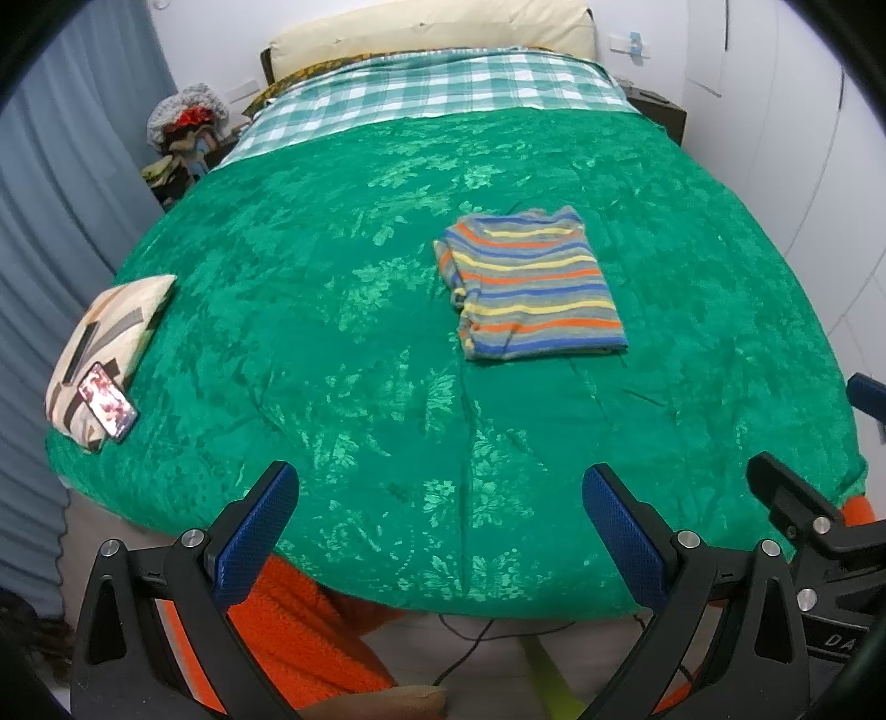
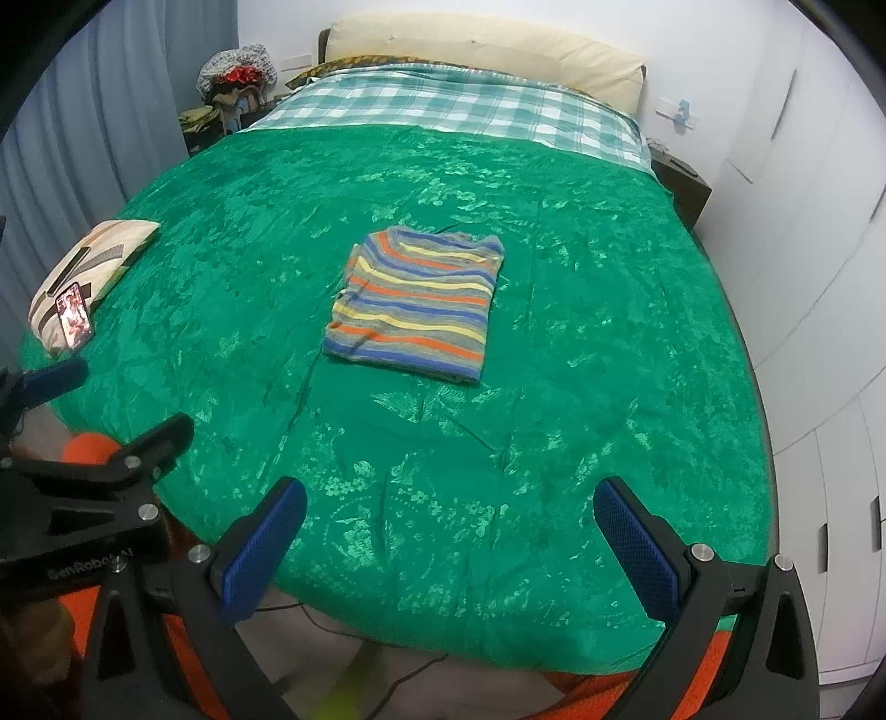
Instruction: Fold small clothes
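A small striped shirt (image 1: 531, 285), grey with blue, orange and yellow bands, lies folded into a neat rectangle on the green bedspread (image 1: 332, 343). It also shows in the right wrist view (image 2: 415, 310), near the middle of the bed (image 2: 609, 332). My left gripper (image 1: 440, 531) is open and empty, held back over the bed's near edge, well short of the shirt. My right gripper (image 2: 451, 545) is open and empty too, also at the near edge. Each gripper shows at the side of the other's view.
A patterned cushion (image 1: 105, 343) with a lit phone (image 1: 108, 401) leaning on it lies at the bed's left edge. A checked sheet (image 1: 443, 88) and pillow (image 1: 432, 33) are at the head. Clutter (image 1: 183, 127) stands by the curtain. White cupboards (image 2: 819, 277) are at right.
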Available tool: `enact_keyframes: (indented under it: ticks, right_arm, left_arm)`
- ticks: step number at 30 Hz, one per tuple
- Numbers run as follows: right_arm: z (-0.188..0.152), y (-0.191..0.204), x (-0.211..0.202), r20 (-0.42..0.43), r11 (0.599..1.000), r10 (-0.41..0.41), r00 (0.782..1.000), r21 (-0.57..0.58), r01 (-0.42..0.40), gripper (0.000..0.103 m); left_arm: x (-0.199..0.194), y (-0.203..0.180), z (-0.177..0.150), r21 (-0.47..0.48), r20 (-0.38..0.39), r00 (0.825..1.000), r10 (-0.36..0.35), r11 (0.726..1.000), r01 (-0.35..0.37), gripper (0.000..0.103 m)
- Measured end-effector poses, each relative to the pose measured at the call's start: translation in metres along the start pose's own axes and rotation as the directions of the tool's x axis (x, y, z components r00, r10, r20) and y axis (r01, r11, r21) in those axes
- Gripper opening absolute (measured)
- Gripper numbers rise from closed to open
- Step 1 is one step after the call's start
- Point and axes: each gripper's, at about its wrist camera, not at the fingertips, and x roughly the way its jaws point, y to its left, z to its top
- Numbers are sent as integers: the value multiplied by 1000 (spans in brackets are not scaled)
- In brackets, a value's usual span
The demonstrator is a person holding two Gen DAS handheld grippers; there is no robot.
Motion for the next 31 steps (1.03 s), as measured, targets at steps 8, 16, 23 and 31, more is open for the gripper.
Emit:
enact_keyframes:
  ticks: [8, 16, 23, 31]
  right_arm:
    - [1, -2, 0, -7, 1000, 14, 1000, 9, -14, 102]
    - [3, -5, 1, -3, 1000, 8, 1000, 19, -8, 102]
    - [4, -10, -2, 8, 999, 4, 1000, 38, -5, 102]
    - [7, -14, -4, 17, 999, 0, 1000, 52, -1, 102]
  left_arm:
    - [1, -1, 0, -2, 1, 1000, 3, 1000, -3, 102]
    - [1, 0, 5, -8, 11, 1000, 4, 1000, -4, 102]
    - [-4, -2, 10, -9, 30, 1000, -6, 1000, 6, 102]
    - [-14, -7, 11, 1, 69, 997, -16, 1000, 16, 102]
